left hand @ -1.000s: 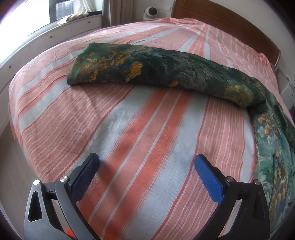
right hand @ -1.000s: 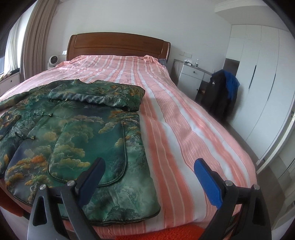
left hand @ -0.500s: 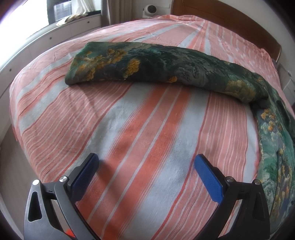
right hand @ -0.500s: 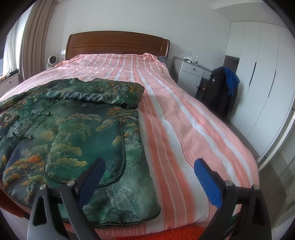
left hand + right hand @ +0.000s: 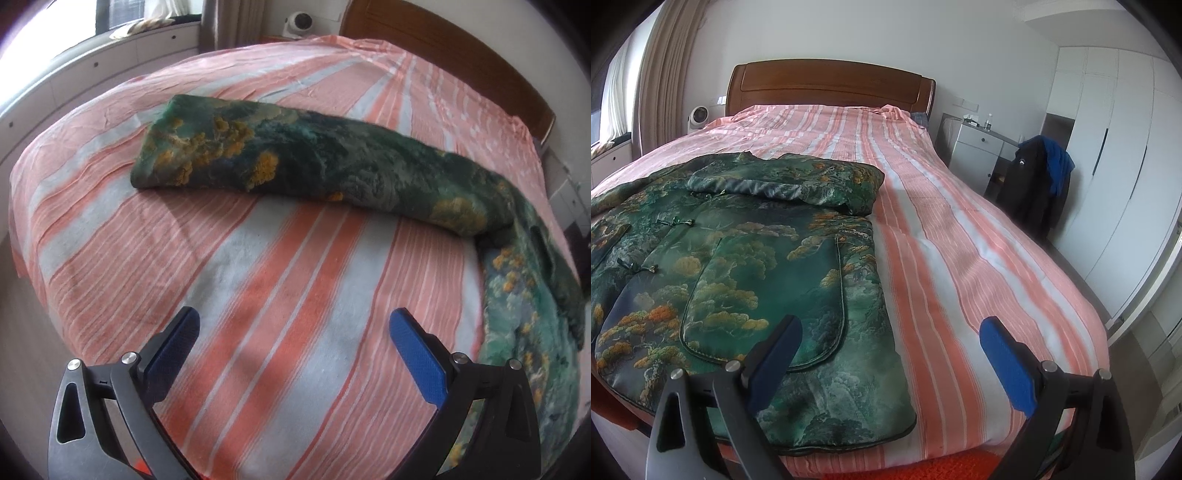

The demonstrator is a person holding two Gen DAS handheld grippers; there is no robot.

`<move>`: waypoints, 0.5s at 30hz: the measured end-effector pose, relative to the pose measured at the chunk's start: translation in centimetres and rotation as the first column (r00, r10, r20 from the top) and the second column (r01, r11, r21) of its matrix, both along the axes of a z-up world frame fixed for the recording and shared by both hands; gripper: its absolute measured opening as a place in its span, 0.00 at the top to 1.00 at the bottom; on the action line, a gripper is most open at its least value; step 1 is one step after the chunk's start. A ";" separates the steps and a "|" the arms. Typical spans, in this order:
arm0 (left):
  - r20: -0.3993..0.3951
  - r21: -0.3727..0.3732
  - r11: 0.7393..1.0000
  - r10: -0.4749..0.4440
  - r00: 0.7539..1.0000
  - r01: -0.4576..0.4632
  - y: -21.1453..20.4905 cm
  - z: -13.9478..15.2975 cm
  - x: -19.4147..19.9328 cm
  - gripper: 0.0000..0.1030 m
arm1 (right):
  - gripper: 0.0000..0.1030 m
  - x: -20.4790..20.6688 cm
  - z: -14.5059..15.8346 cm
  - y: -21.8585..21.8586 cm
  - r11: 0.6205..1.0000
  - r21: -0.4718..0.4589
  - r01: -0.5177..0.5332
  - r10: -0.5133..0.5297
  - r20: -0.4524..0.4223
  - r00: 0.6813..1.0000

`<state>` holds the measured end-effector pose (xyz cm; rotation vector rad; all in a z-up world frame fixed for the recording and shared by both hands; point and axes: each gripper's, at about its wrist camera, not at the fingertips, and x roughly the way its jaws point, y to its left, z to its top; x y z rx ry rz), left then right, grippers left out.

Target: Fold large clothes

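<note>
A dark green padded jacket [image 5: 746, 266] with gold tree patterns lies front-up on the striped bed [image 5: 960, 258], its hem near the foot edge. Its right sleeve [image 5: 798, 181] is folded across the chest. In the left wrist view the other sleeve [image 5: 314, 162] stretches out flat to the left across the bed, with the jacket body [image 5: 528, 314] at the right edge. My left gripper [image 5: 293, 332] is open and empty above bare sheet, short of the sleeve. My right gripper [image 5: 890, 343] is open and empty over the jacket's lower right corner.
A wooden headboard [image 5: 827, 85] stands at the far end. A white nightstand [image 5: 979, 151] and a chair draped with dark clothes [image 5: 1038, 184] stand right of the bed, with white wardrobes [image 5: 1115, 147] behind. A window bench [image 5: 92, 48] runs along the left side.
My left gripper has moved forward and slightly left over the bed, toward the outstretched sleeve. My right gripper has drifted slightly. Both stay open; the jacket has not moved.
</note>
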<state>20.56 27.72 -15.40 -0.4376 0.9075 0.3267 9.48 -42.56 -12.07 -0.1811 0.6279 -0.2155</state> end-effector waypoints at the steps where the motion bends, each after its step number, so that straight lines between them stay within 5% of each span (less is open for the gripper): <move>1: 0.019 -0.025 1.000 0.011 1.000 -0.011 0.6 0.6 -0.1 0.01 | 0.07 0.0 0.0 0.1 1.000 -0.003 -0.001 0.001 -0.001 1.000; 7: 0.047 -0.116 0.991 0.078 0.996 -0.072 3.3 1.7 -0.8 0.01 | 0.07 0.2 -0.1 0.5 1.000 -0.014 -0.008 0.008 -0.007 1.000; 15: -0.014 -0.219 0.966 0.136 0.991 -0.136 3.6 -1.5 -1.9 0.01 | 0.07 0.0 -0.1 0.5 1.000 -0.015 -0.008 0.008 -0.008 1.000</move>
